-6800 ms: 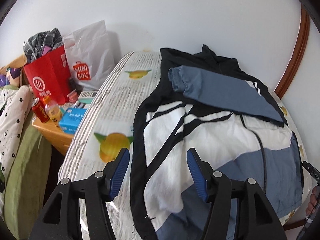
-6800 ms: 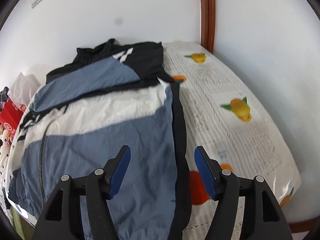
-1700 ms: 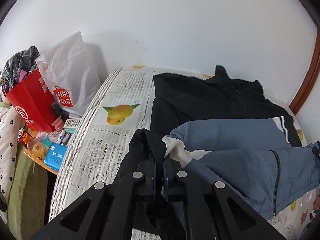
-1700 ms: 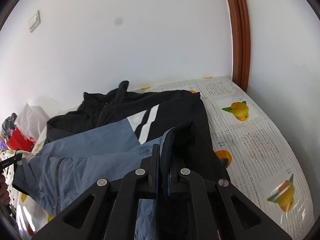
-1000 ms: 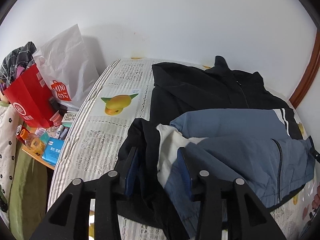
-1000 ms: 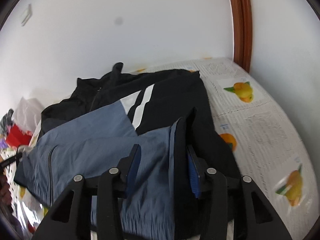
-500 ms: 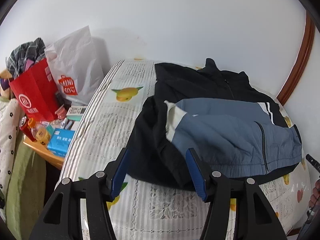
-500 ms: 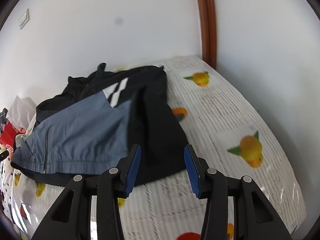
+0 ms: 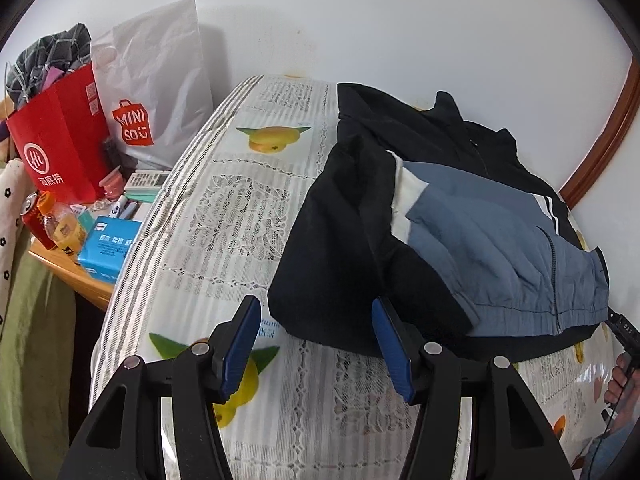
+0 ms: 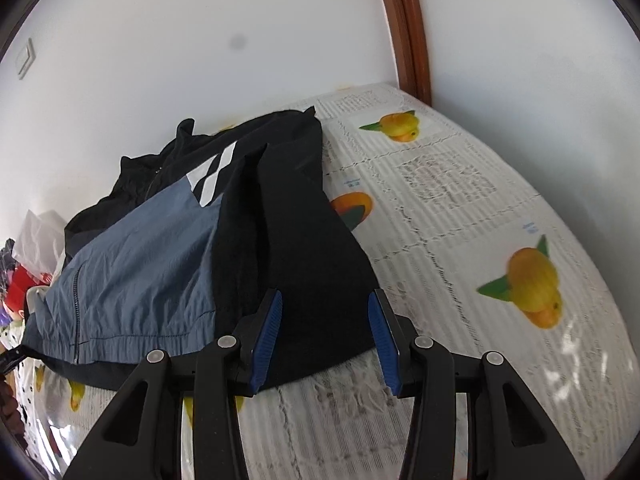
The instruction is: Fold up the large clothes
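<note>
- The jacket [image 9: 460, 240] lies folded on the bed [image 9: 240, 216], its collar toward the wall [image 9: 360, 20], blue panel on top of black
- The left gripper [image 9: 316, 344] hovers just short of the jacket's near black edge; its jaws have just been opening and stand apart with nothing between them
- The right gripper [image 10: 324, 338] stands apart too, over the black hem, its pads clear of the cloth
- Left of the bed, a wooden side table [image 9: 80, 284] is crowded with a red bag [image 9: 56, 148], a white bag [image 9: 160, 92], bottles [image 9: 60, 224] and a blue box [image 9: 108, 248]
- A brown wooden frame [image 10: 408, 28] runs up the wall at the bed's far right corner
</note>
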A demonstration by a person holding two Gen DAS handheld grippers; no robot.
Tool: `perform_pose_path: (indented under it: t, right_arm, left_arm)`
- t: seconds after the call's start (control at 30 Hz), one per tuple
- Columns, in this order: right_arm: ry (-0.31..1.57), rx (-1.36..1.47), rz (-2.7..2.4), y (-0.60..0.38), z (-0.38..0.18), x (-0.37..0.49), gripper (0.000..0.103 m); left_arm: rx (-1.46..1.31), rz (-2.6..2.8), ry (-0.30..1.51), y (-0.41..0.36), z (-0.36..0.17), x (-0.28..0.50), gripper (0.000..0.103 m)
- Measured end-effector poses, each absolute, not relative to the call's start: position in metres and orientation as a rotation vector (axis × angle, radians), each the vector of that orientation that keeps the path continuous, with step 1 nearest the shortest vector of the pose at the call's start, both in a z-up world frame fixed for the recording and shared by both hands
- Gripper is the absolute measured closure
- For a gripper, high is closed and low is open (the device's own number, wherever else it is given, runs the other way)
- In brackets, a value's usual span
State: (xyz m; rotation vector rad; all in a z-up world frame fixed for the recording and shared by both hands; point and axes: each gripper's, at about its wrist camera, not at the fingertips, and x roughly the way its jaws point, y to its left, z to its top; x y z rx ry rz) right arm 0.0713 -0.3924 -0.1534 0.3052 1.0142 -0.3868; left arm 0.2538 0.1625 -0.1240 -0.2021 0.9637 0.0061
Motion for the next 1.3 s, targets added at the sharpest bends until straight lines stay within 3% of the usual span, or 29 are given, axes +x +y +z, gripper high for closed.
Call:
perform_pose_path:
  t: [0.3, 0.4, 0.47, 0.53, 0.7, 1.3]
  right_arm:
    - [1.055, 0.292, -0.403, -0.396, -0.17, 0.092, 0.059]
    - [1.07, 0.284, -0.39, -0.395, -0.172, 0.096, 0.077]
    - [1.08, 0.264, -0.381, -0.394, -0.172, 0.097, 0.096]
    - [1.077, 0.263, -0.364, -0.393, -0.169, 0.096, 0.099]
    - [1.078, 0.282, -0.333, -0.39, -0.16, 0.088, 0.099]
    - [1.117, 0.252, -0.319, -0.373, -0.13, 0.028, 0.099]
  left_arm:
    - [-0.269, -0.013, 0.994, 0.165, -0.15, 0.272, 0.048]
    - [-0.265, -0.021, 0.989, 0.162, -0.15, 0.271, 0.06]
    - [-0.257, -0.021, 0.985, 0.159, -0.149, 0.268, 0.073]
    - [-0.241, -0.013, 0.98, 0.158, -0.146, 0.265, 0.087]
    - [-0.202, -0.008, 0.974, 0.158, -0.137, 0.254, 0.092]
    - [-0.193, -0.036, 1.003, 0.16, -0.128, 0.182, 0.093]
